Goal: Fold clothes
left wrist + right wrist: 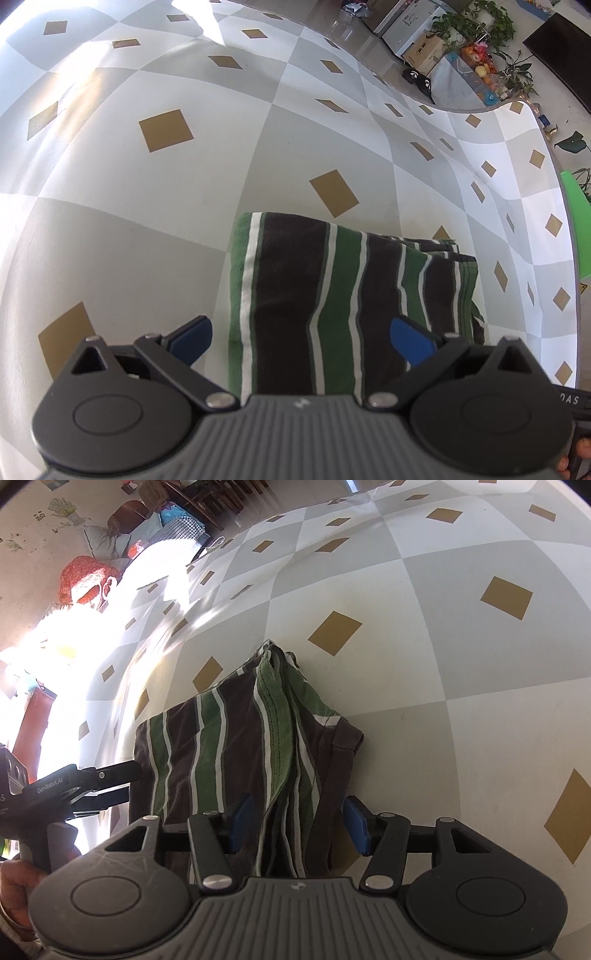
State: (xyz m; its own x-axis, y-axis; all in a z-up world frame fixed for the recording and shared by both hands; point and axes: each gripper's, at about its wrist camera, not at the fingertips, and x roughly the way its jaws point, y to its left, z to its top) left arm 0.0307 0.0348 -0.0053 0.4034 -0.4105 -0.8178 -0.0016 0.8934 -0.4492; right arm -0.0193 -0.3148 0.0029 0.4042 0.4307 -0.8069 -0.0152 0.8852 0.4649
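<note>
striped shirt [332, 302] folded on tablecloth [147, 206]; left gripper [301, 338] and right gripper [297, 821] jaws apart, straddling it.

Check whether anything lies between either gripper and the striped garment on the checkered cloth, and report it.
Nothing visible does. The left gripper hangs open directly over the striped garment, and the right gripper is open with the garment's bunched folds already between its blue pads. Only the bare checkered cloth surrounds it.
</note>
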